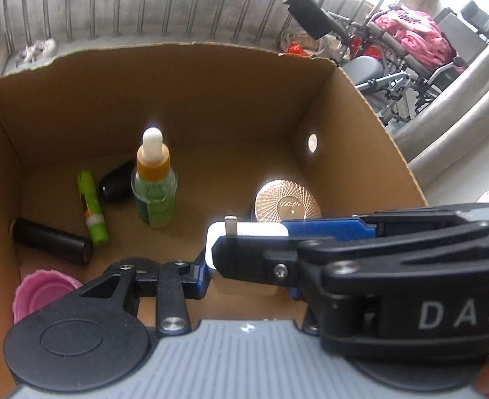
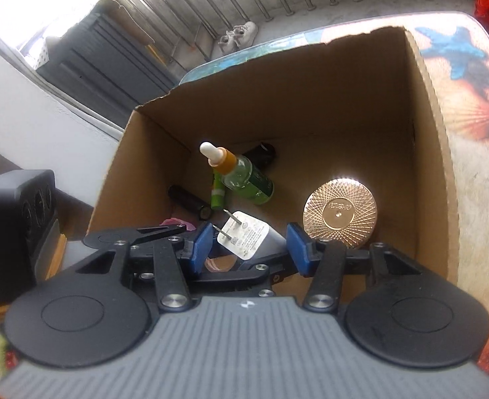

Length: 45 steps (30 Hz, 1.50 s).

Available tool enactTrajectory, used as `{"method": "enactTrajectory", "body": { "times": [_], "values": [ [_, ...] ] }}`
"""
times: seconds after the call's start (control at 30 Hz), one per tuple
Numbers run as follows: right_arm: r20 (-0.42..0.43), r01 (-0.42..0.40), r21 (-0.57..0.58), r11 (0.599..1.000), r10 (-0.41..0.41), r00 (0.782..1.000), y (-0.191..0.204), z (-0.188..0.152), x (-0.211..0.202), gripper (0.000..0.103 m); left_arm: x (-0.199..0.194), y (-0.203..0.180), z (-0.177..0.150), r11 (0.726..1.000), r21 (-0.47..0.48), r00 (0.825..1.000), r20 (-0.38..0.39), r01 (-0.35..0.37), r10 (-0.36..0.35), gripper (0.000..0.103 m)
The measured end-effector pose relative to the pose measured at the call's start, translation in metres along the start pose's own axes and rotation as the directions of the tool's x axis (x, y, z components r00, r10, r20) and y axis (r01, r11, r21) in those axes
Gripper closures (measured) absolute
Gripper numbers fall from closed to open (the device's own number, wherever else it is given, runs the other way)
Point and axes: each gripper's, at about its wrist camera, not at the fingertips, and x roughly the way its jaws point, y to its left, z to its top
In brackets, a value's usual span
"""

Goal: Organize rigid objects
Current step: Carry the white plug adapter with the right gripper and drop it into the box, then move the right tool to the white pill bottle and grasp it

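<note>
Open brown cardboard box (image 1: 194,93) on table with seashell-print cover (image 2: 470,106). Both grippers over box's near side.

Left gripper (image 1: 247,282): jaws clamped on white two-prong plug adapter (image 2: 244,237), held above box floor.

Right gripper (image 2: 249,246): jaws straddle same adapter, contact unclear.

On box floor:
- round gold patterned lid (image 2: 339,204), right
- green glass dropper bottle with orange collar (image 1: 154,193), upright
- black cylinder (image 1: 51,241), lying
- lime-green tube (image 1: 91,207), lying
</note>
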Motion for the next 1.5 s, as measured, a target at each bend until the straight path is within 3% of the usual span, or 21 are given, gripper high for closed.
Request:
{"method": "enactTrajectory", "body": {
  "times": [0.13, 0.33, 0.4, 0.63, 0.77, 1.0, 1.23, 1.33, 1.5],
  "values": [
    [-0.009, 0.009, -0.002, 1.0, -0.009, 1.0, 0.0, 0.002, 0.004, 0.053, 0.003, 0.007, -0.001, 0.999, -0.043, 0.999, -0.009, 0.034, -0.034, 0.053],
    [-0.005, 0.009, 0.001, 1.0, -0.009, 1.0, -0.001, 0.003, 0.005, 0.053, 0.005, 0.008, 0.0, 0.998, -0.052, 1.0, -0.012, 0.027, -0.027, 0.051],
    [0.005, 0.008, -0.003, 1.0, -0.008, 1.0, -0.001, 0.001, 0.002, 0.053, 0.003, 0.007, 0.0, 0.998, -0.053, 1.0, -0.005, 0.023, -0.024, 0.045],
    [0.14, -0.058, -0.033, 0.998, 0.062, 0.988, 0.009, -0.013, -0.044, 0.053, -0.032, 0.003, -0.015, 1.0, -0.029, 0.993, 0.117, -0.002, 0.005, 0.028],
    [0.261, -0.091, -0.076, 0.993, 0.108, 0.959, 0.02, -0.034, -0.093, 0.053, -0.071, -0.012, -0.04, 0.998, 0.041, 0.969, 0.245, -0.048, 0.037, 0.019],
    [0.385, -0.126, -0.097, 0.987, 0.154, 0.91, 0.022, -0.09, -0.172, 0.045, -0.138, -0.022, -0.103, 0.992, 0.124, 0.926, 0.369, 0.034, -0.078, 0.009],
    [0.354, -0.171, -0.087, 0.981, 0.191, 0.915, 0.034, -0.154, -0.166, 0.037, -0.171, 0.0, -0.151, 0.994, 0.09, 0.895, 0.435, 0.064, -0.097, 0.009],
    [0.345, -0.174, -0.086, 0.981, 0.193, 0.919, 0.044, -0.174, -0.155, 0.036, -0.18, 0.008, -0.17, 0.996, 0.088, 0.88, 0.471, 0.024, -0.063, 0.008],
    [0.315, -0.184, -0.108, 0.977, 0.209, 0.926, 0.064, -0.176, -0.127, 0.035, -0.185, 0.026, -0.188, 0.996, 0.06, 0.867, 0.498, -0.065, 0.026, 0.008]
  ]
}}
